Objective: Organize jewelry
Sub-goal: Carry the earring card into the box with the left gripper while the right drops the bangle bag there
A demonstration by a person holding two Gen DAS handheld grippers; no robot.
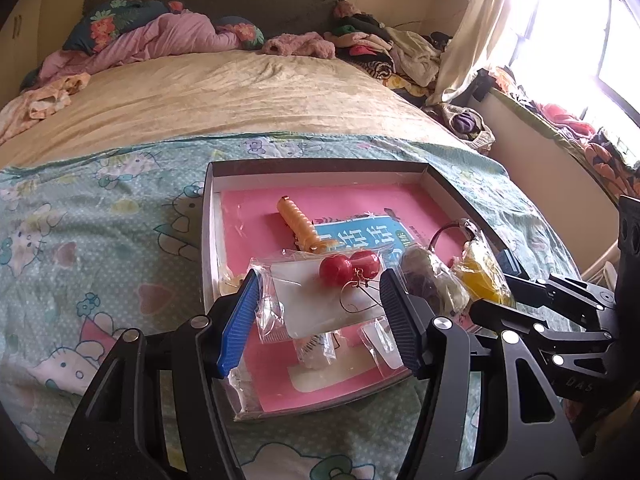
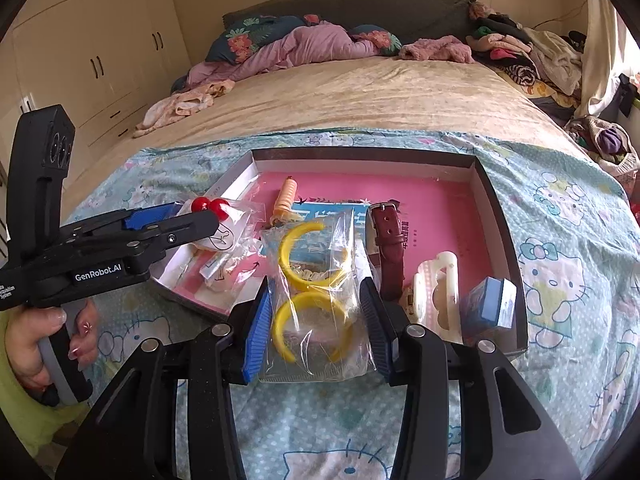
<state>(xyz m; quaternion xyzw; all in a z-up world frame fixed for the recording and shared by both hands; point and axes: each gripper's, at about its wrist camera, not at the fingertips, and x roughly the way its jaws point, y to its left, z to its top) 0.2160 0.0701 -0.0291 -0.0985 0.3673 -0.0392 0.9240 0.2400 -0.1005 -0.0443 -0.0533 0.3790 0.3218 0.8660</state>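
Yellow hoops bag (image 2: 316,304) clamped crosswise in right gripper (image 2: 320,322), over box (image 2: 500,216) near rim. Left gripper (image 1: 316,312) grips red earring bag (image 1: 320,300); box floor lies just beyond both.

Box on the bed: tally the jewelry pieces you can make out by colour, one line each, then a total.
Red ball earrings: 2
Yellow hoops, in a clear bag: 2
Orange ribbed clip: 1
Dark red watch strap: 1
White plastic piece: 1
Total: 7
The blue carton and other small clear bags in the box are not counted; their contents cannot be made out.
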